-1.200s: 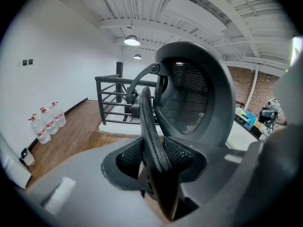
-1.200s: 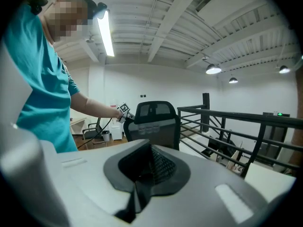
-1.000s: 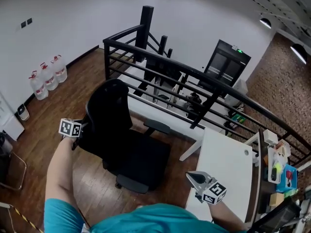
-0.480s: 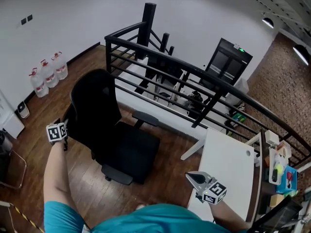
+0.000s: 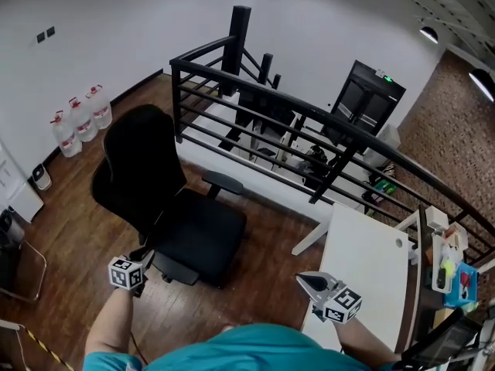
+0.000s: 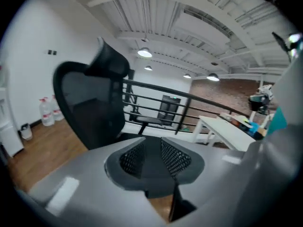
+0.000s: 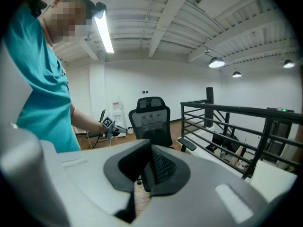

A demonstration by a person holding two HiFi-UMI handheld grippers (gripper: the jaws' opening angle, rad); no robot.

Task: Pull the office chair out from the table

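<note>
jaws of left gripper (image 6: 152, 145) lately closing, empty; office chair (image 6: 90, 108) just ahead, apart

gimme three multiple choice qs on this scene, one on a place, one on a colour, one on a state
1. Where does the office chair stand relative to the white table?
A) tucked under it
B) clear of it, on the wood floor
C) on top of it

2. What colour is the chair?
A) red
B) white
C) black

3. The right gripper has its jaws:
A) clamped on the chair
B) together, empty
C) wide apart

Answers:
1 B: the head view shows bare floor between chair and table.
2 C: seat and back are both black.
3 B: its own view shows the pads meeting with nothing between them.
</note>
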